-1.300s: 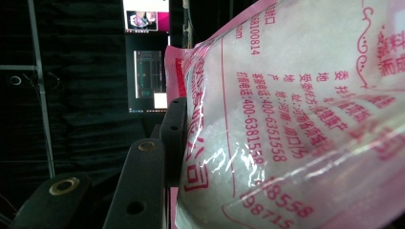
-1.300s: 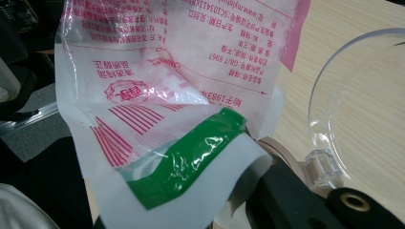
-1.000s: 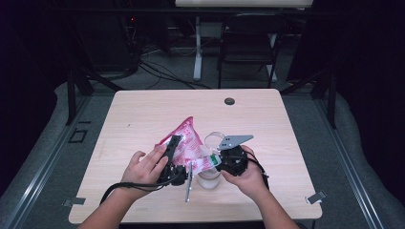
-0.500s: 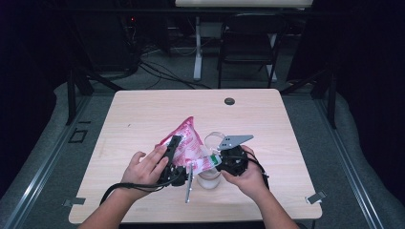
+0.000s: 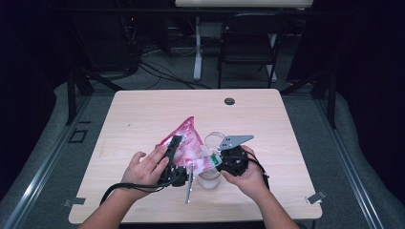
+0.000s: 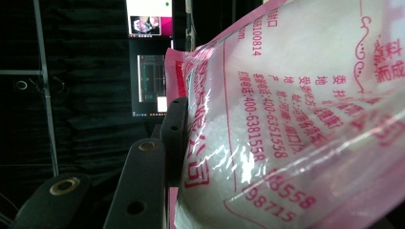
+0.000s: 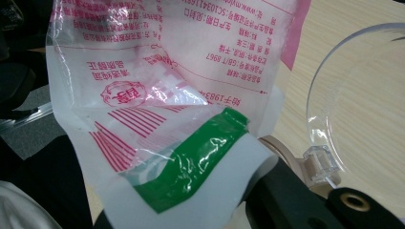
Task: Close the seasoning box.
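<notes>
Jaws, right gripper (image 5: 216,161): clenched on the green-striped corner of the pink-and-clear plastic bag of white granules (image 5: 184,143).
Jaws, left gripper (image 5: 173,151): grasping the bag's body, tilted above the desk (image 5: 143,109).
Step, as I judge: pouring into the clear plastic cup (image 5: 209,179) below.
Next: tip the mouth lower.
Unclear: the bag's opening; cup contents; hinged clear lid (image 7: 356,90) cut off.

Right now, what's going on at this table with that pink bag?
A person at the table holds a two-jaw gripper in each hand. The left gripper clamps the pink bag, which is full of white grains. The right gripper pinches the bag's green-edged corner, tipped over a clear container with its hinged lid open. It looks like a pour being set up.
</notes>
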Demonstrator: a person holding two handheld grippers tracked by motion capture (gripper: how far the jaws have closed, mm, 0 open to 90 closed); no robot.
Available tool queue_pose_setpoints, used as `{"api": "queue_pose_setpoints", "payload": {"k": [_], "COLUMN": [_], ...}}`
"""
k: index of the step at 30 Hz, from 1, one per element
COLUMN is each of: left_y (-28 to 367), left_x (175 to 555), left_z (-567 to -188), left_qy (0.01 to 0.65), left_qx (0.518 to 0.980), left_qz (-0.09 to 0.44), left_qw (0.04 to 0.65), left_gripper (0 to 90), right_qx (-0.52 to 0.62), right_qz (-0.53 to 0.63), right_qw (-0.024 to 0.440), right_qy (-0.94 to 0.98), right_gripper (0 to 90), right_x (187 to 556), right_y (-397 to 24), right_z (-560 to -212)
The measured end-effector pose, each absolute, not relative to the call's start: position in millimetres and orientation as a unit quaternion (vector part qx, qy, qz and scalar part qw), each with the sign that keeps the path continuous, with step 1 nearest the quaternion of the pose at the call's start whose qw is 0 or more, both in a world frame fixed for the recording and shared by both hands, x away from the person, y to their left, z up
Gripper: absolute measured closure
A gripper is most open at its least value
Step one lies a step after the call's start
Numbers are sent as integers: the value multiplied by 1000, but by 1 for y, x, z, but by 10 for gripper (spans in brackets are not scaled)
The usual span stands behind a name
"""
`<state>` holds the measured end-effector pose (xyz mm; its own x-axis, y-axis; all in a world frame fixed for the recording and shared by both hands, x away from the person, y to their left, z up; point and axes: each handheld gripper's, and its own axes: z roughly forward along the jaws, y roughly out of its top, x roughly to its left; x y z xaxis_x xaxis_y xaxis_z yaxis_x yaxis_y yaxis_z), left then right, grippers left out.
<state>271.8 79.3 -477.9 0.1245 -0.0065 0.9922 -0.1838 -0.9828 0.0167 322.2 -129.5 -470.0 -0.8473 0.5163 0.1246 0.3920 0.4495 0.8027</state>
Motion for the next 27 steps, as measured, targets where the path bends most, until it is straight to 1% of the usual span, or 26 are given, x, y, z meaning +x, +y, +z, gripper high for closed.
{"api": "queue_pose_setpoints", "payload": {"k": [19, 27], "left_y": [77, 77], "left_x": [272, 270], "left_z": [-474, -474], "left_qy": [-77, -71], "left_qx": [743, 749], "left_qz": [662, 657], "left_qw": [62, 60], "left_gripper": [640, 640], "right_qx": [269, 269], "right_qz": [452, 450], "right_qw": [68, 66], "right_qy": [848, 849], "right_gripper": [900, 900], "right_x": [323, 323], "right_y": [-130, -130], "right_z": [-470, -471]}}
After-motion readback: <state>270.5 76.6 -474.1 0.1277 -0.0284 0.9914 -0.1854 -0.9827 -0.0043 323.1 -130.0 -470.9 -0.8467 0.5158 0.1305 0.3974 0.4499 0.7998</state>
